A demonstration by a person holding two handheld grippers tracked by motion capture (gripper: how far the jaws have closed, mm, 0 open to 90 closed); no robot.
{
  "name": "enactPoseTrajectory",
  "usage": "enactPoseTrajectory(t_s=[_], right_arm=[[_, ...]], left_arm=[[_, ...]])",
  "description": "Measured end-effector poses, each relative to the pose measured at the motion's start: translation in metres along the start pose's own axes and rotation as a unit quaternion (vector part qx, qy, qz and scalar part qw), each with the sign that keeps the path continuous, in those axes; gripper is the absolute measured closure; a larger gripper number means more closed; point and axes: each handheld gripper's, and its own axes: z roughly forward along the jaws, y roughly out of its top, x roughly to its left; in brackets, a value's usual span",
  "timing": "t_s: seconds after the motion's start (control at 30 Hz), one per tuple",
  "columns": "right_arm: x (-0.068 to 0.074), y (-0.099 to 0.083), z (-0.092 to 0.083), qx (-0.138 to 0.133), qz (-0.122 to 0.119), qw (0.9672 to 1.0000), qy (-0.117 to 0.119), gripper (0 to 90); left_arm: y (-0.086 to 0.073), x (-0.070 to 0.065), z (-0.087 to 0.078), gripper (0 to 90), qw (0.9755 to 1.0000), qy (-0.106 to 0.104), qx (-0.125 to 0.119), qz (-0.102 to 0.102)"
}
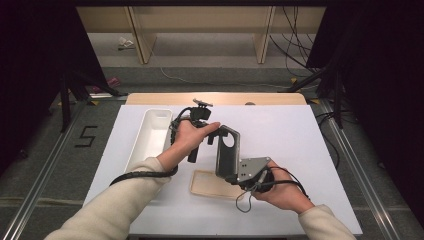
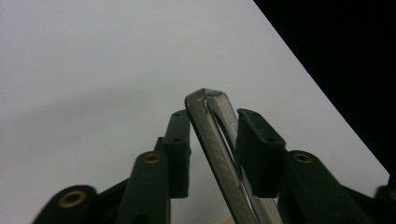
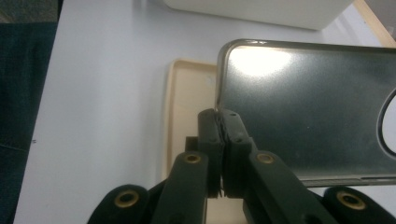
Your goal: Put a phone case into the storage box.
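White tabletop [image 1: 280, 135] under you, tray [image 1: 150, 137] off to the L. Your R gripper [image 3: 219, 116] is clamped tight on the dark phone case [image 3: 308, 107], tan case [image 3: 187, 107] lying just below. Your L gripper [image 2: 212, 135] straddles the dark case's far edge, jaws partly apart, one pad touching.

Two phone cases [image 1: 227, 150] [image 1: 212, 184], one white tray [image 1: 150, 137]
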Motion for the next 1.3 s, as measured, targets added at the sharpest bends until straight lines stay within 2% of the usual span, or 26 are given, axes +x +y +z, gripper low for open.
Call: enactPoseTrajectory(t_s=[0.17,0.37,0.47,0.67,0.7,0.73,0.77,0.87,0.93,1.0,1.07,1.1,1.13,1.2,1.3], right_arm=[[0.0,0.001,0.0,0.001,-0.002,1.0,-0.002,89.0],[0.001,0.0,0.001,0.006,-0.004,1.0,-0.002,89.0],[0.002,0.001,0.002,0.012,-0.007,0.9999,-0.002,89.0],[0.0,-0.003,0.008,0.027,-0.014,0.9995,-0.01,88.5],[0.0,-0.003,0.008,0.029,-0.012,0.9994,-0.012,89.3],[0.0,-0.003,0.008,0.034,-0.009,0.9993,-0.012,89.5],[-0.001,-0.003,0.007,0.03,-0.009,0.9994,-0.017,89.4],[-0.003,-0.003,0.004,0.023,0.003,0.9994,-0.026,84.1],[-0.003,-0.004,0.002,0.017,0.013,0.9989,-0.041,79.0],[-0.005,-0.005,0.0,0.007,0.026,0.9978,-0.06,68.3],[-0.008,-0.006,-0.003,-0.009,0.053,0.9946,-0.089,58.9],[-0.009,-0.007,-0.004,-0.014,0.063,0.9933,-0.096,54.8],[-0.011,-0.008,-0.006,-0.025,0.077,0.991,-0.107,49.1],[-0.014,-0.009,-0.008,-0.034,0.104,0.9872,-0.116,40.9],[-0.018,-0.013,-0.012,-0.05,0.141,0.9813,-0.121,31.0]], left_arm=[[0.0,0.0,0.0,62.5,1.0,0.002,0.0,0.006],[-0.001,-0.001,0.0,69.9,0.9999,0.009,0.0,0.01],[0.0,-0.002,-0.002,72.3,1.0,0.001,-0.003,0.004],[-0.002,-0.01,-0.008,80.3,0.9996,-0.016,-0.022,0.007],[-0.002,-0.014,-0.01,81.2,0.9994,-0.014,-0.025,0.02],[-0.003,-0.017,-0.011,81.5,0.9984,0.007,-0.029,0.048],[-0.004,-0.019,-0.012,81.6,0.9973,0.013,-0.034,0.064],[-0.006,-0.022,-0.016,81.7,0.9963,0.002,-0.052,0.068],[-0.007,-0.025,-0.02,81.7,0.9934,0.01,-0.065,0.094],[-0.008,-0.025,-0.023,81.7,0.9918,0.011,-0.076,0.102],[-0.01,-0.025,-0.027,81.7,0.9892,0.014,-0.089,0.116],[-0.011,-0.024,-0.03,81.7,0.9868,0.016,-0.097,0.129],[-0.012,-0.023,-0.031,81.7,0.9858,0.018,-0.104,0.131],[-0.015,-0.021,-0.035,81.7,0.9831,0.021,-0.116,0.14],[-0.02,-0.017,-0.042,81.7,0.9807,0.021,-0.13,0.145]])
